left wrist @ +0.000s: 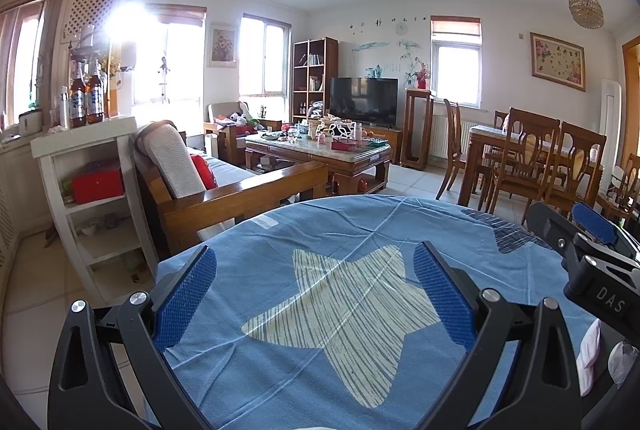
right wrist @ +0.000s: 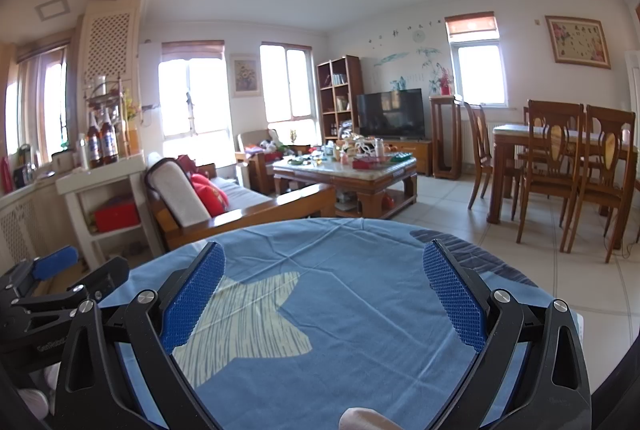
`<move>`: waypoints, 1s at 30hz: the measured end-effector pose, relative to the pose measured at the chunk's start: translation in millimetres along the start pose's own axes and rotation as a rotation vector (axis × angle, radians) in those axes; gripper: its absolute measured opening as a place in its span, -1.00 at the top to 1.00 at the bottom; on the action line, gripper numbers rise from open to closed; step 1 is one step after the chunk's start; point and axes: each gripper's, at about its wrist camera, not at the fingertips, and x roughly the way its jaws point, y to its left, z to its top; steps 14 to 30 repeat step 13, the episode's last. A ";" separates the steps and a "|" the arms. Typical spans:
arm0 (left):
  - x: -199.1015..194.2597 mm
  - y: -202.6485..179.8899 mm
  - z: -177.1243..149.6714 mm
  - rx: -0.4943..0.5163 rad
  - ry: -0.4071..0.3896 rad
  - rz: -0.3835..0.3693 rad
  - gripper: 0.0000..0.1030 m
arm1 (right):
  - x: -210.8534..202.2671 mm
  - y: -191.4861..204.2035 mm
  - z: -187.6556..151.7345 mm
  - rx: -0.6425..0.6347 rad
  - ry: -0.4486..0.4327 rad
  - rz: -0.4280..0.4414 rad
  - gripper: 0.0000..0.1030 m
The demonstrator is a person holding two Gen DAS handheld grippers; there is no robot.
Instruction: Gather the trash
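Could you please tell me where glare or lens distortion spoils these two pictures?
Left wrist view: window glare washes out the wall above the bottles; the fisheye bends the white shelf. Right wrist view: the windows are blown out, though milder; the blue cloth's edge bows into an arc.

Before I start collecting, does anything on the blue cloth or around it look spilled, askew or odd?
Nothing looks spilled or damaged. The blue cloth is only creased. Both the left claw and right claw are open and empty. The coffee table is cluttered.
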 end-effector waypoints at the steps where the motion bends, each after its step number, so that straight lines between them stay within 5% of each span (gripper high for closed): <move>1: 0.1 0.3 0.1 -0.001 -0.002 0.000 -0.90 | 0.0 -0.1 0.0 0.000 0.000 0.000 -0.89; 30: -1.8 -2.1 -1.5 0.008 0.003 -0.002 -0.90 | 0.1 1.3 0.4 0.005 -0.002 -0.003 -0.90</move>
